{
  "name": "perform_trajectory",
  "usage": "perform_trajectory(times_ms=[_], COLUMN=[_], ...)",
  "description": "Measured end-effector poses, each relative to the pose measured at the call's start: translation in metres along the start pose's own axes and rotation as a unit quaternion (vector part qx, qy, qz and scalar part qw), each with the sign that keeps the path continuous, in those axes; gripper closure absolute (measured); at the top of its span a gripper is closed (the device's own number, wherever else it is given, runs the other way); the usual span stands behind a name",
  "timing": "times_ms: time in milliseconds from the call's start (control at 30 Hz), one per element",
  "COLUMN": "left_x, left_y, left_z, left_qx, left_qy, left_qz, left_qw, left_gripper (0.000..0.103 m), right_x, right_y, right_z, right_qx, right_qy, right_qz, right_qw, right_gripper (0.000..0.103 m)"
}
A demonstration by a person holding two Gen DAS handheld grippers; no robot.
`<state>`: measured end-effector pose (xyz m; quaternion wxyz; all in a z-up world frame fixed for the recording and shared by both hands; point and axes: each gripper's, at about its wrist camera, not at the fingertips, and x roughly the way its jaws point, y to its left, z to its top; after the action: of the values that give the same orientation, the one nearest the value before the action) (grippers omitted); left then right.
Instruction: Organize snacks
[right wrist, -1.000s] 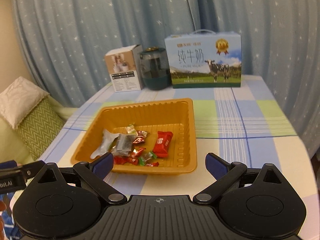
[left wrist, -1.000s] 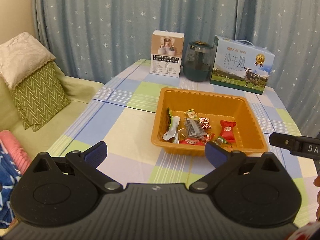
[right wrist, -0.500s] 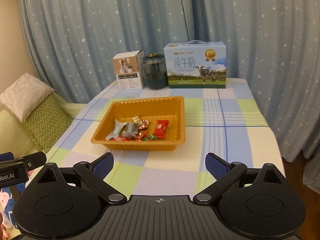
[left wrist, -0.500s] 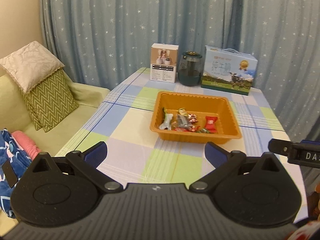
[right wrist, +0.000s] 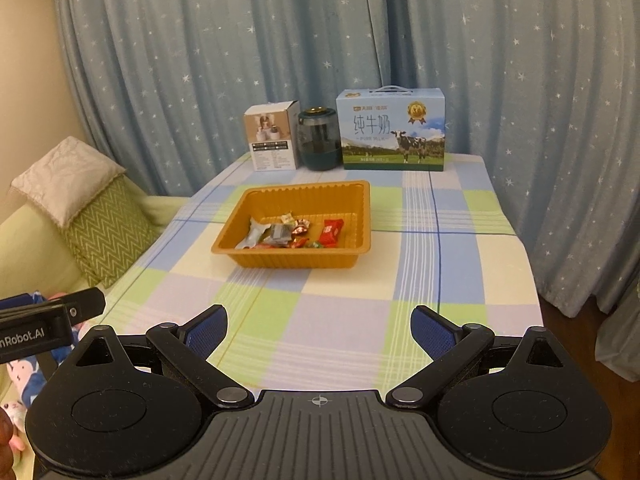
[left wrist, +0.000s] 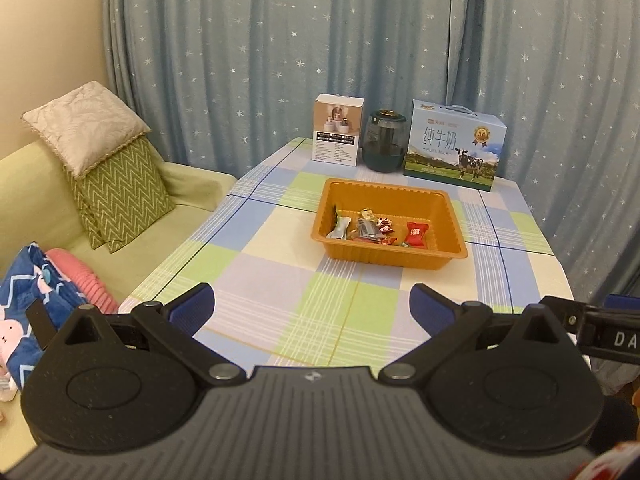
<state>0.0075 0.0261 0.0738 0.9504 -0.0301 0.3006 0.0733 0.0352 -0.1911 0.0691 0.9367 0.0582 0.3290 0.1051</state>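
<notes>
Snacks [left wrist: 376, 230] lie heaped in the near half of an orange tray [left wrist: 452, 216], which sits on the checked tablecloth [left wrist: 280, 264] well ahead of both claws. The left gripper [left wrist: 312, 306] hangs over the near edge of the table, its blue-padded fingers [left wrist: 192, 306] spread wide with nothing between them; from it the tray lies at about 1 o'clock. The right gripper [right wrist: 319, 328] is likewise splayed wide and empty above the near edge, and from it the orange tray [right wrist: 360, 216] lies at about 11 o'clock, well apart. In that view the snacks [right wrist: 292, 232] show as small wrapped sweets, a red packet [right wrist: 333, 230] at their 3 o'clock side and a pale wrapper [right wrist: 252, 234] at their 9 o'clock side.

Beyond the tray, at 12 o'clock along the far edge, stand a white carton [left wrist: 338, 136], a dark green jar [left wrist: 384, 140] just beside it, and a milk box [left wrist: 454, 146] printed with a cow. Star-dotted blue curtains [left wrist: 280, 40] hang behind them. At 9 o'clock a green sofa [left wrist: 36, 208] carries a zigzag cushion [left wrist: 120, 192] with a cream cushion [left wrist: 84, 124] resting on top.
</notes>
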Motion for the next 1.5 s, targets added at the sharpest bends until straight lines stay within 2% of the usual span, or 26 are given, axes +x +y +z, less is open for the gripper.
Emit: perform_trajectory(times_ms=[400,700,1500], left_x=[-0.021,-0.026,-0.022], left_y=[0.004,0.002,0.003], left_z=[-0.011,-0.003,-0.005], left_qx=[0.0,0.002,0.003], left_qy=[0.002,-0.006,-0.003], left_qz=[0.0,-0.003,-0.01], left_qw=[1.0,1.0,0.9999], left_gripper=[0.0,0.0,0.0], right_x=[-0.028,-0.031,-0.029], right_y=[0.009,0.005,0.009], right_z=[-0.012,-0.008,-0.007], right_qx=[-0.02,-0.016,-0.021], right_qy=[-0.015,-0.02,-0.018], right_qz=[0.0,-0.002,-0.003], right_qw=[1.0,1.0,1.0], right_gripper=[0.005,0.005,0.005])
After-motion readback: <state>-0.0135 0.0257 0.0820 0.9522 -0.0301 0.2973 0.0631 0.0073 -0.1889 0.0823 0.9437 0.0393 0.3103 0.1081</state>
